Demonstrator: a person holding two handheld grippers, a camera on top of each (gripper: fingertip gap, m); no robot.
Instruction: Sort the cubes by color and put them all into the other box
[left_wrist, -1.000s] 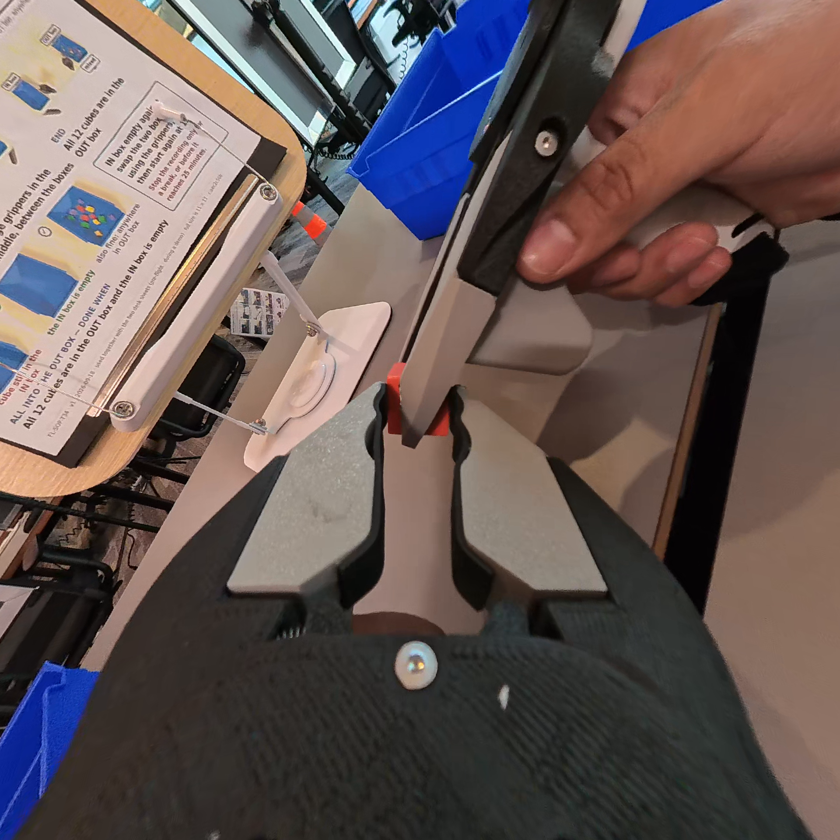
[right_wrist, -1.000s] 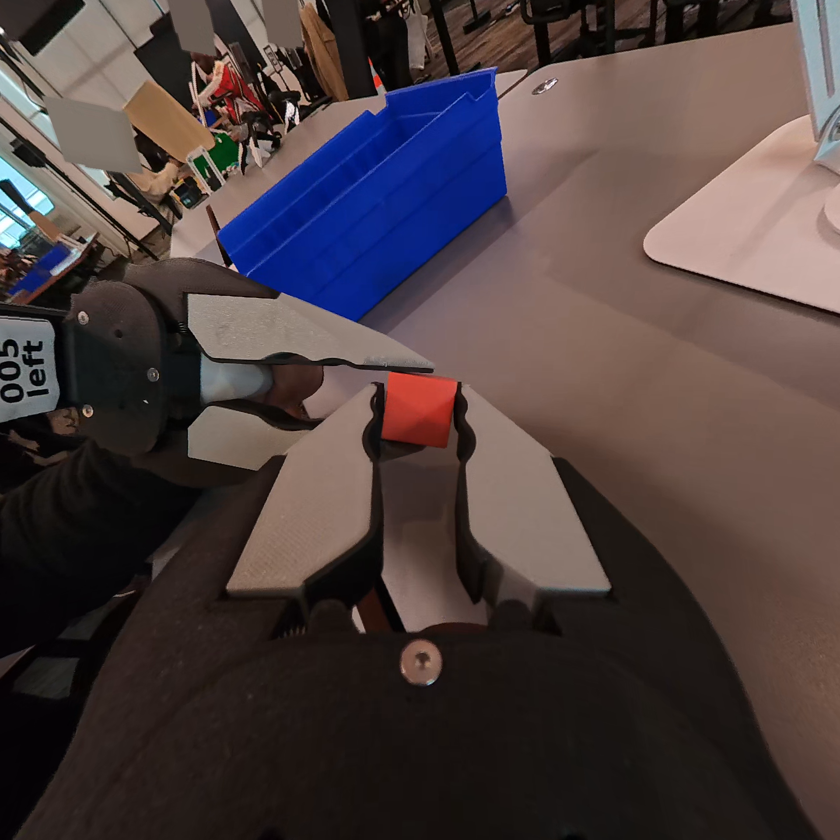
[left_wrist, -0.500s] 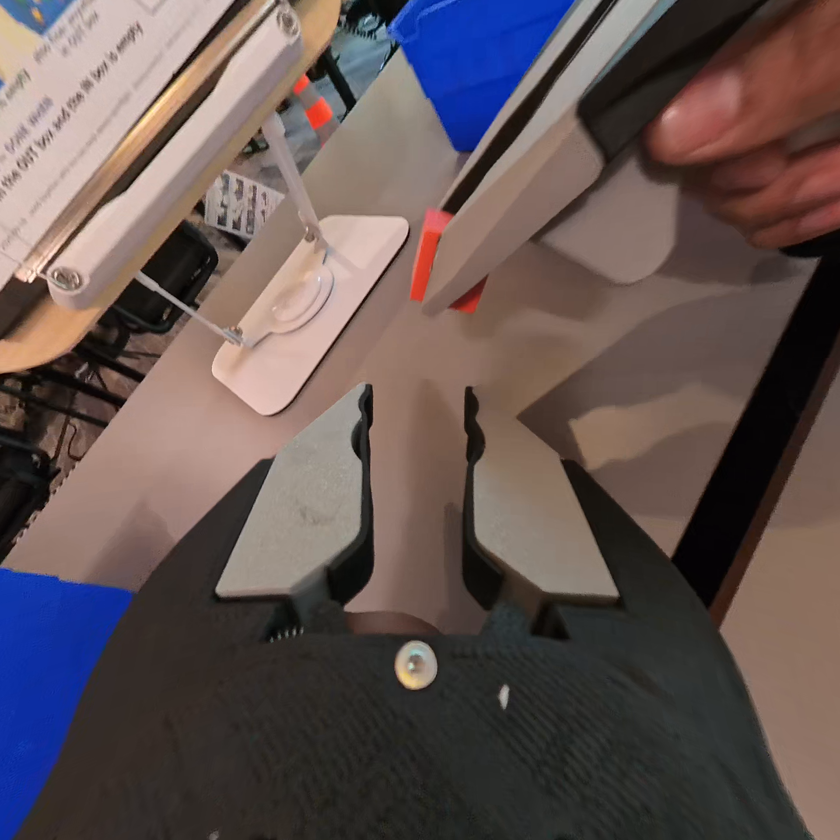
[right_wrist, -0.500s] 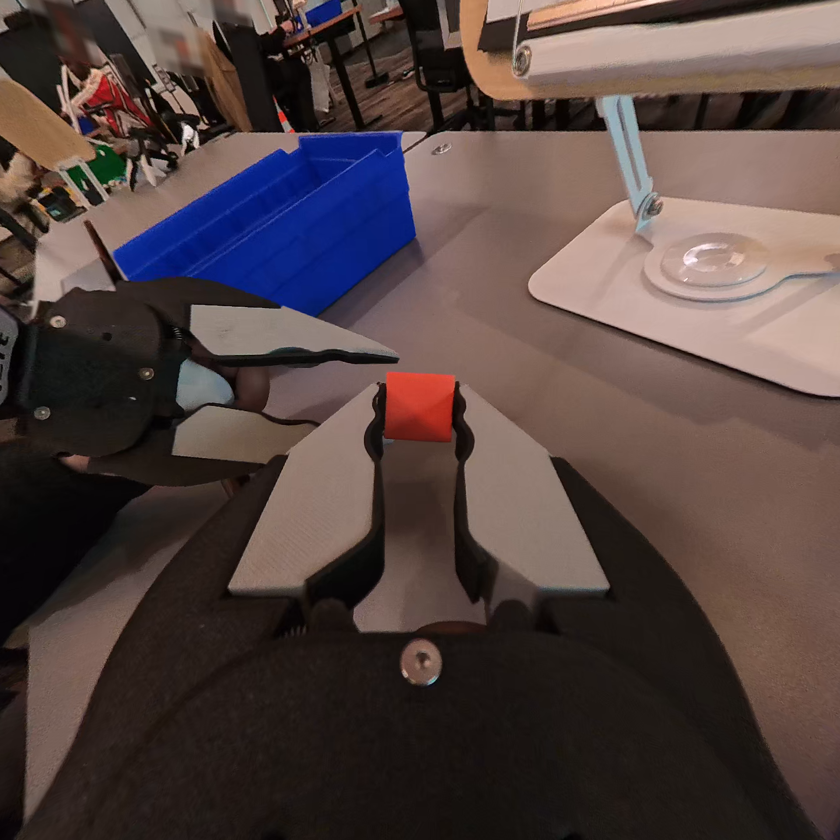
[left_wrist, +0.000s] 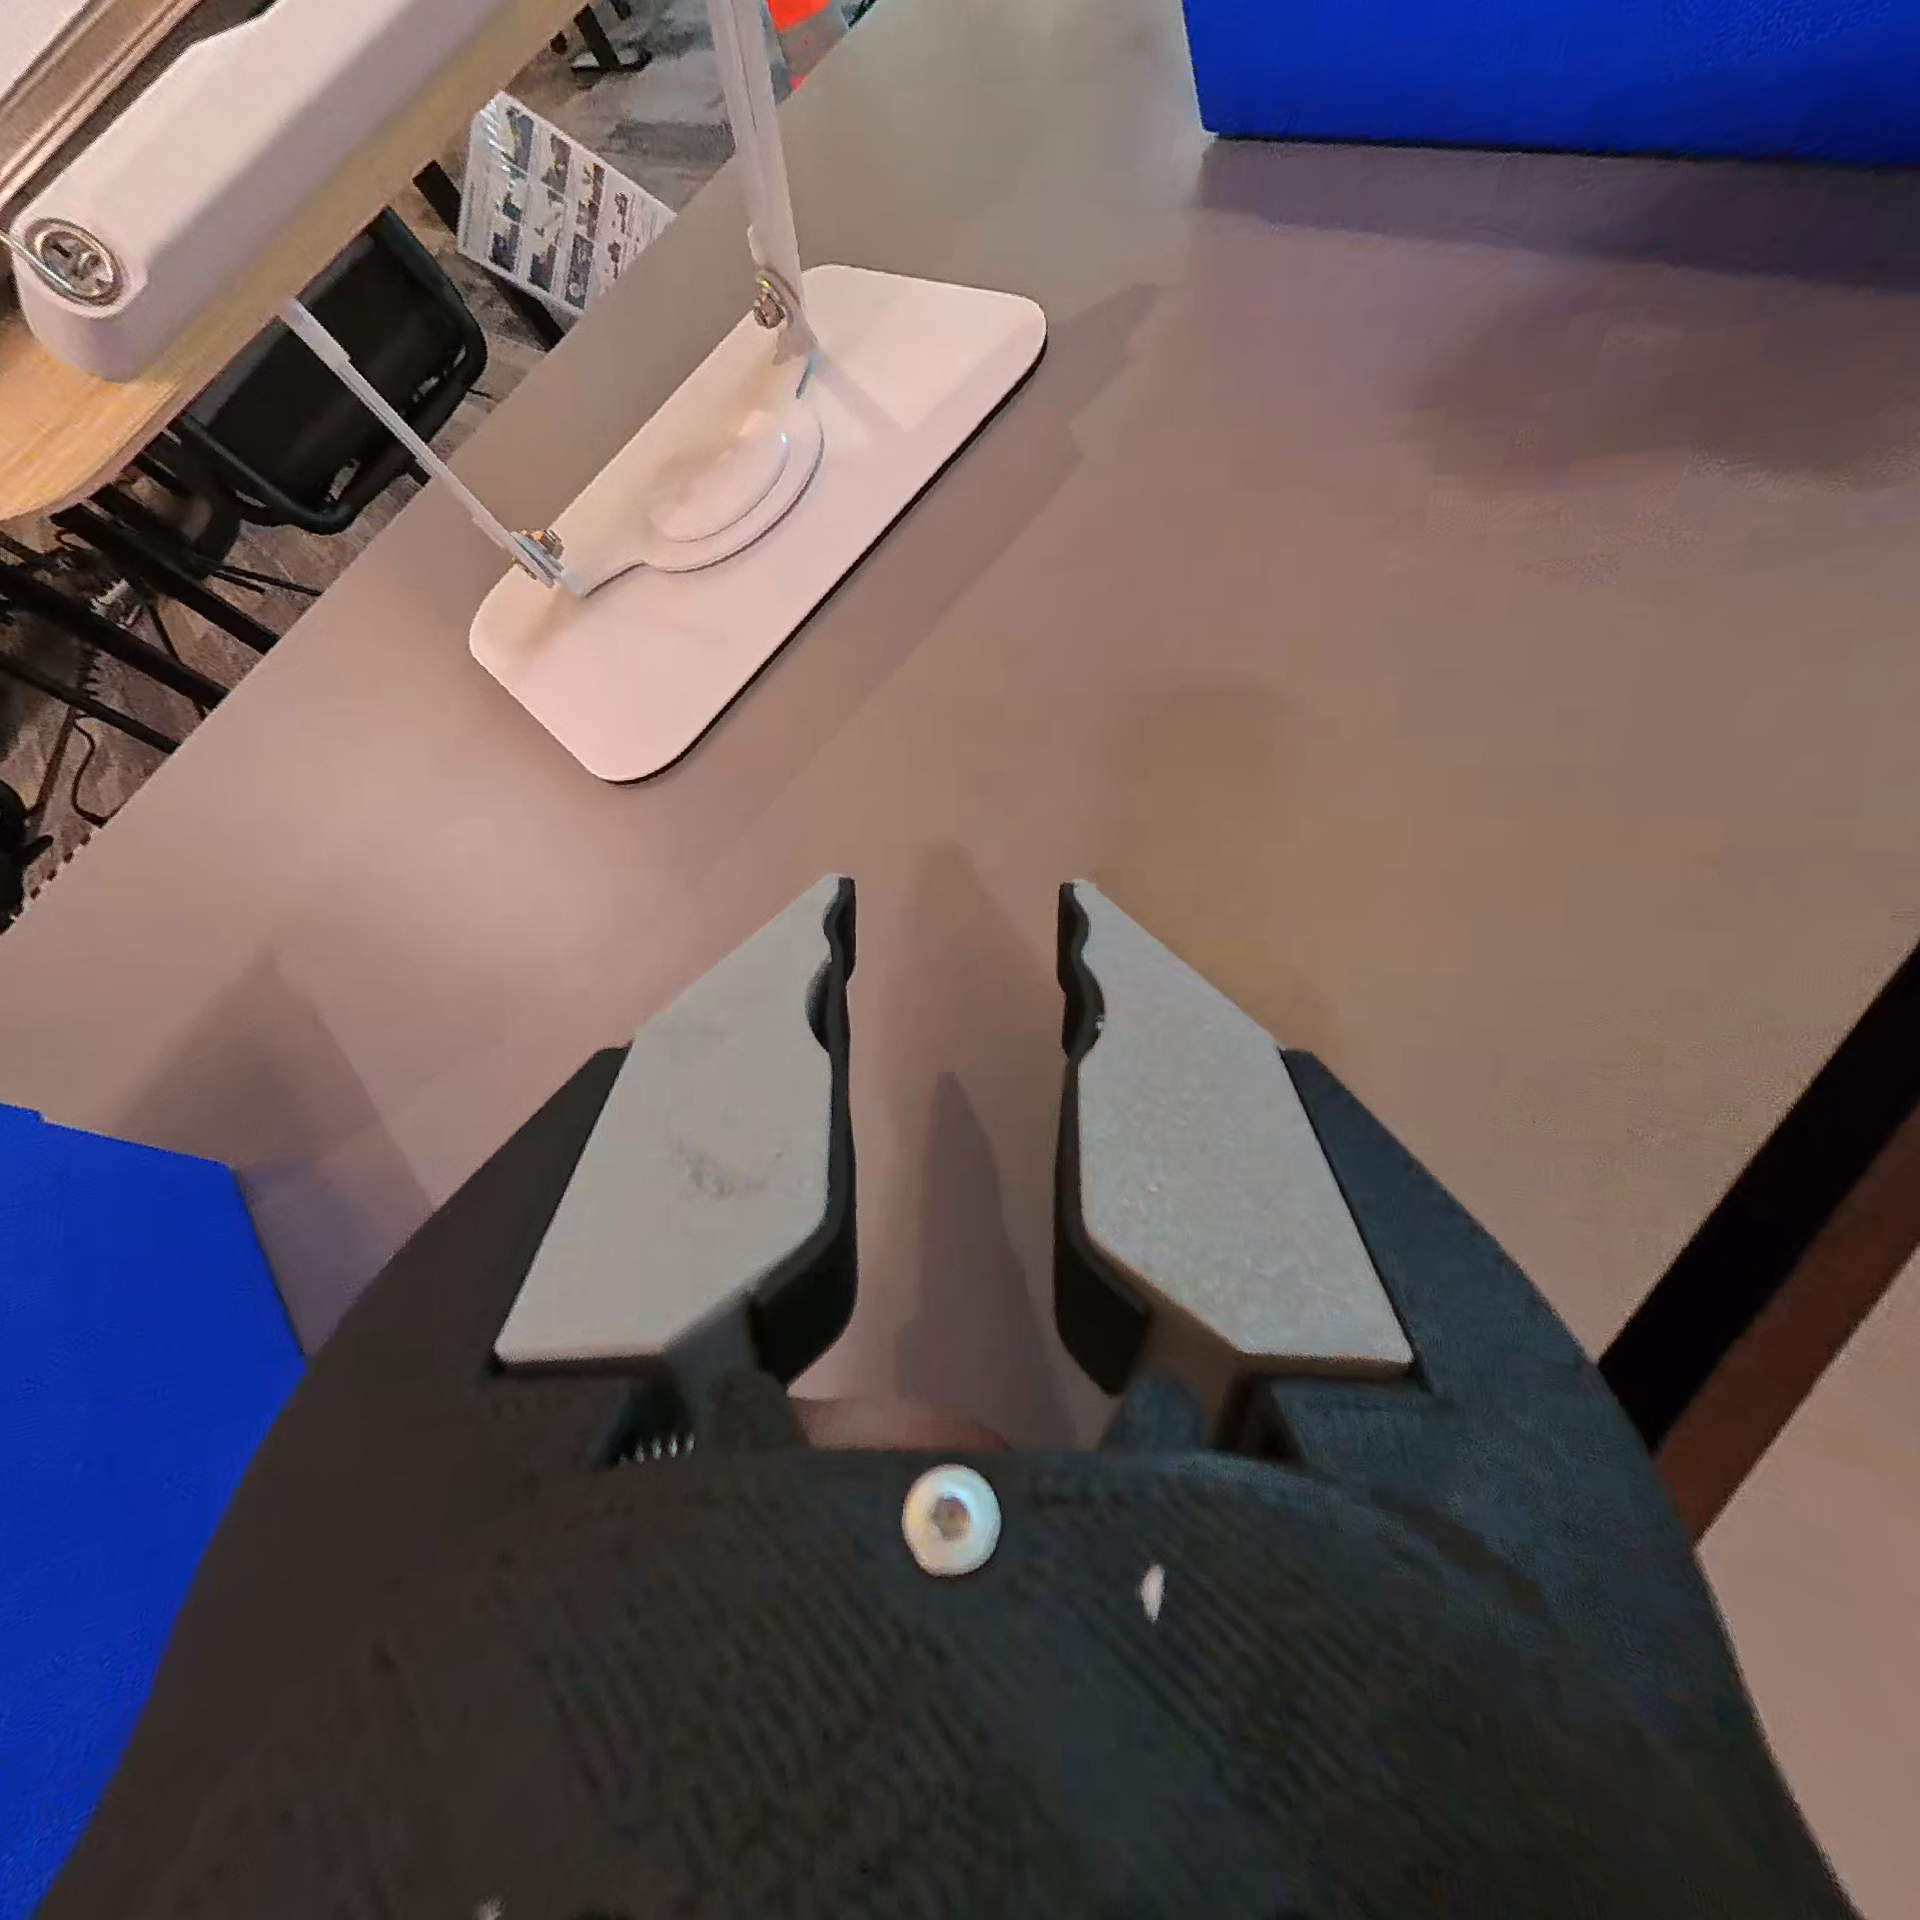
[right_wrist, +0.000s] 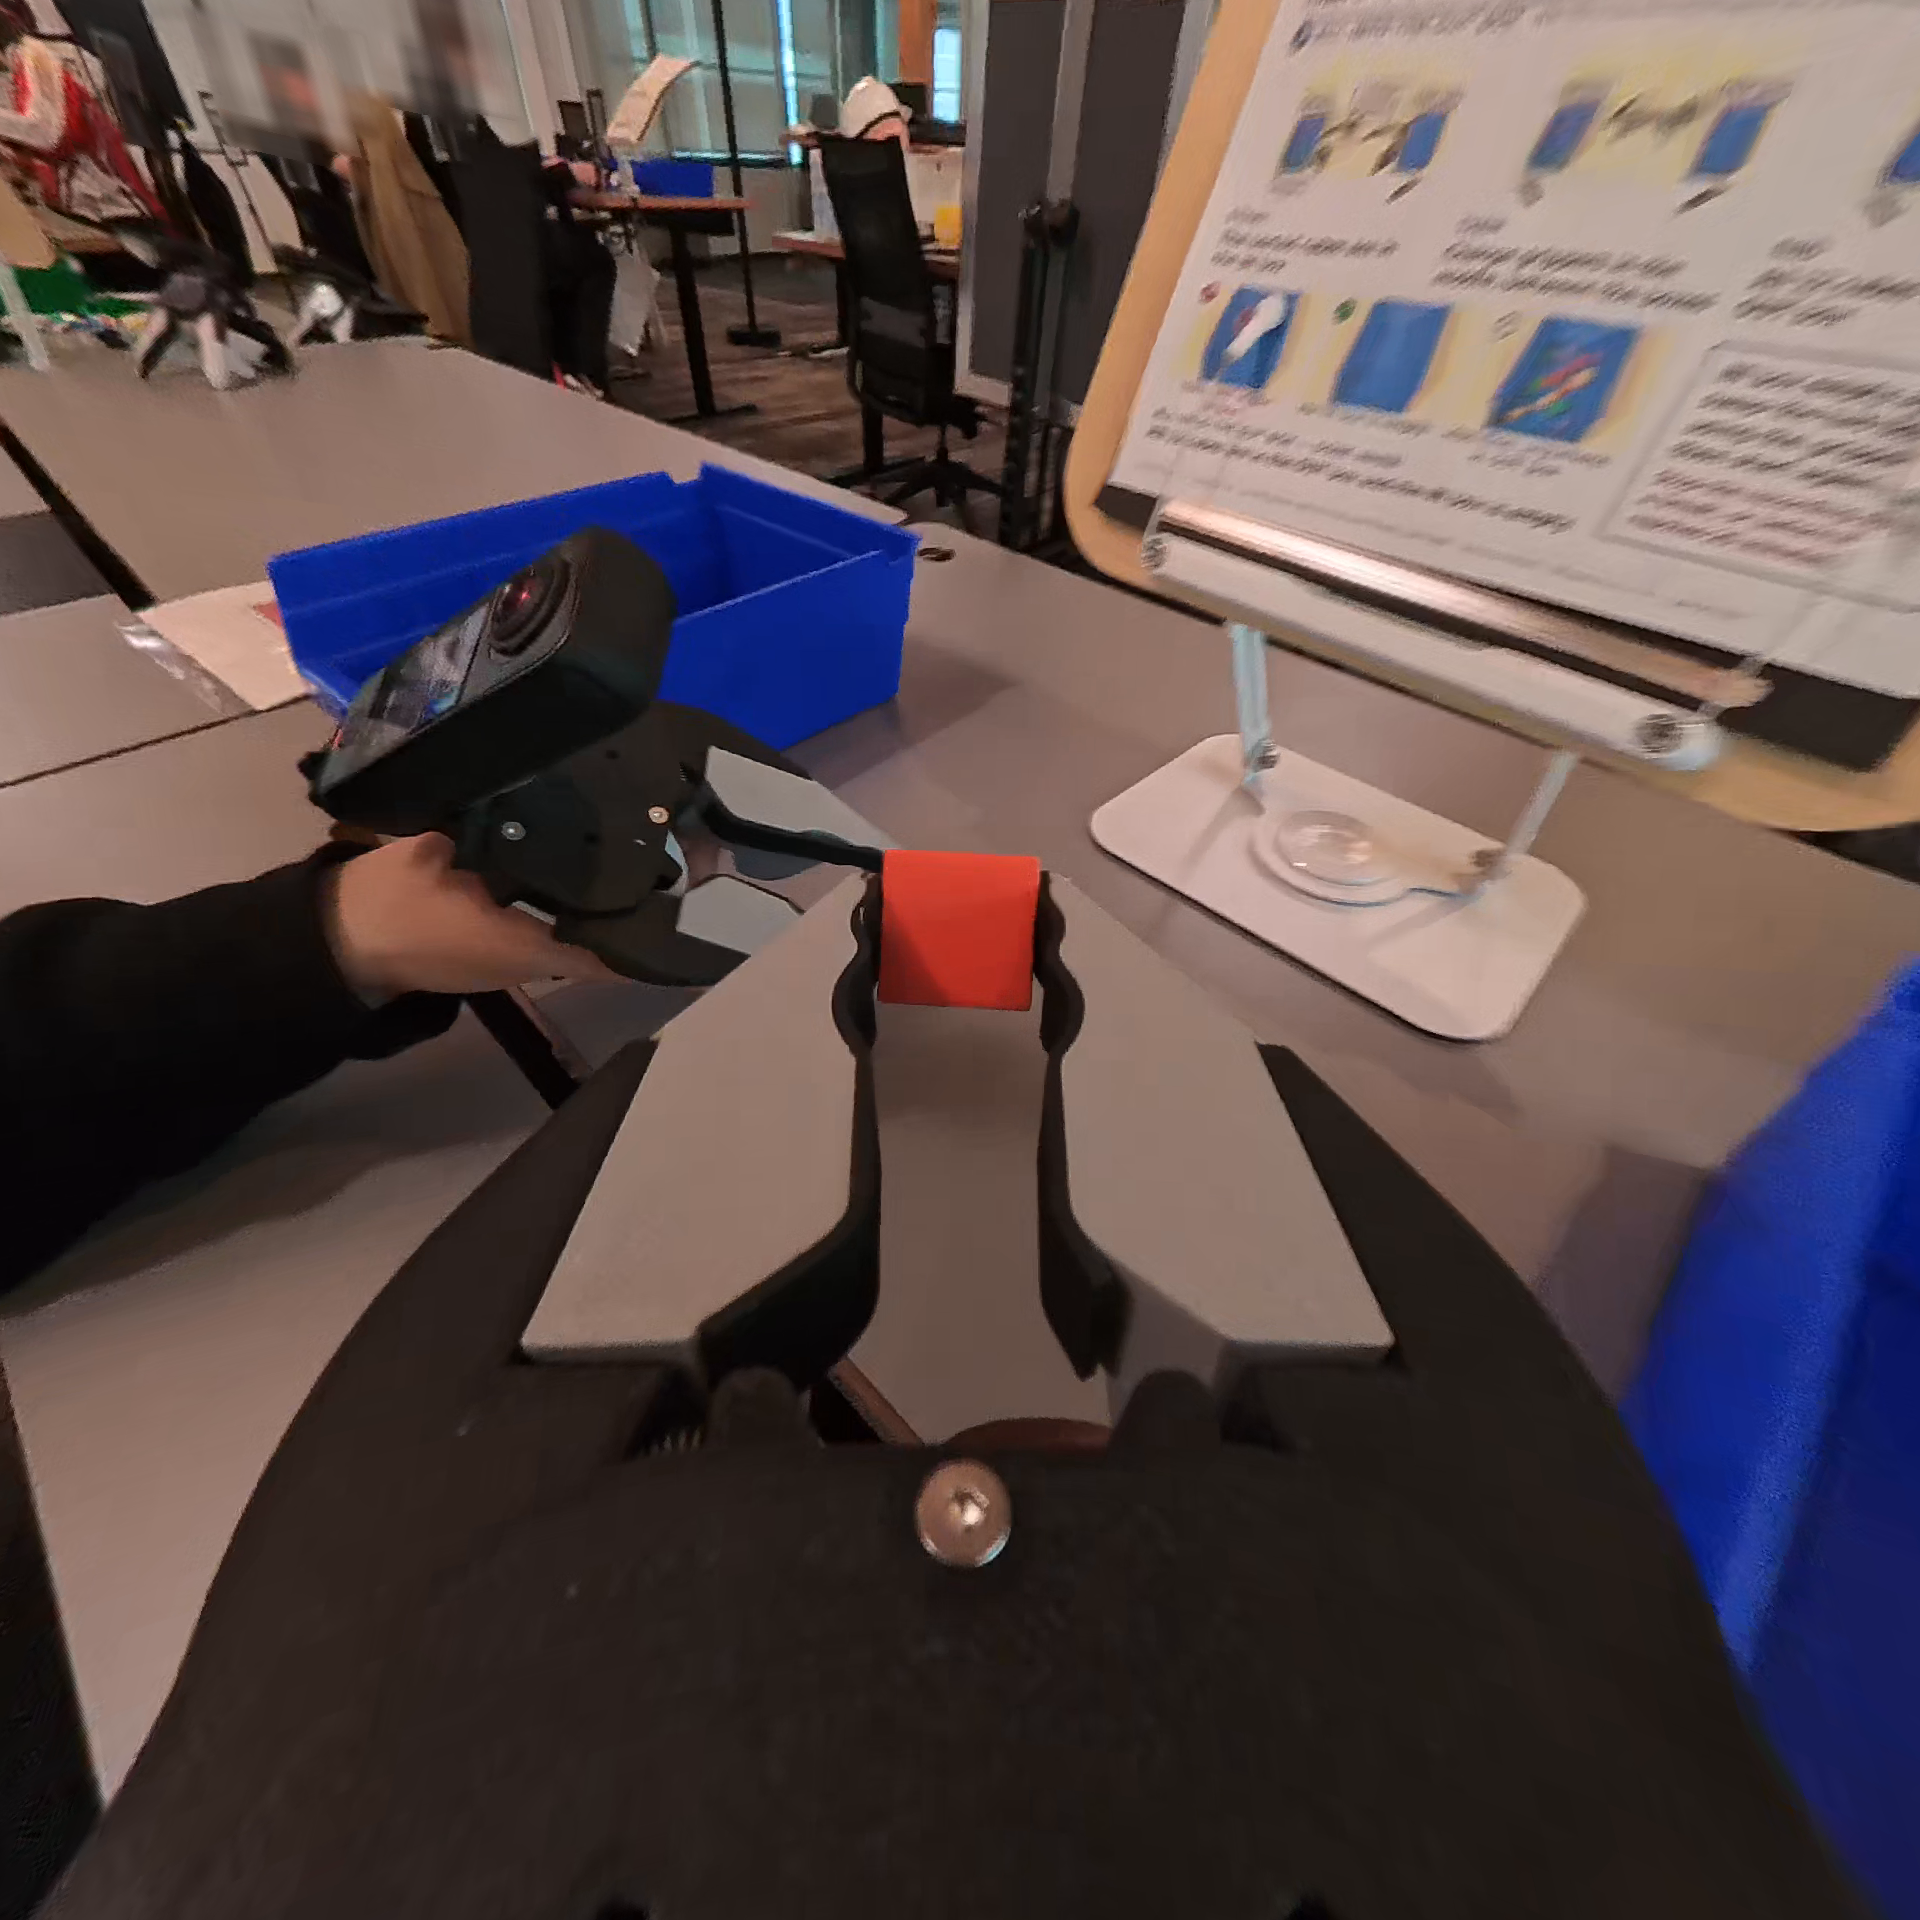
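Note:
My right gripper (right_wrist: 956, 940) is shut on a red cube (right_wrist: 956, 930) and holds it between its fingertips above the grey table (right_wrist: 1351, 1101). My left gripper (left_wrist: 956, 940) is open and empty over the bare table (left_wrist: 1351, 675); it also shows in the right wrist view (right_wrist: 790, 852), held by a hand in a black sleeve to the left of the cube. One blue box (right_wrist: 790, 613) stands at the far left of the table. Another blue box (right_wrist: 1808, 1403) sits blurred at the right edge. Blue box walls show in the left wrist view at the top (left_wrist: 1558, 73) and lower left (left_wrist: 114, 1403).
A white stand base (left_wrist: 748, 540) carries a tilted wooden board with an instruction sheet (right_wrist: 1558, 312) at the back of the table. A dark seam between tables (left_wrist: 1766, 1226) runs on the right. Chairs and desks stand beyond the table.
The left gripper let go of the red cube, which stays in the right gripper. The grippers moved apart, the right one has left the left wrist view, and the right view swung right.

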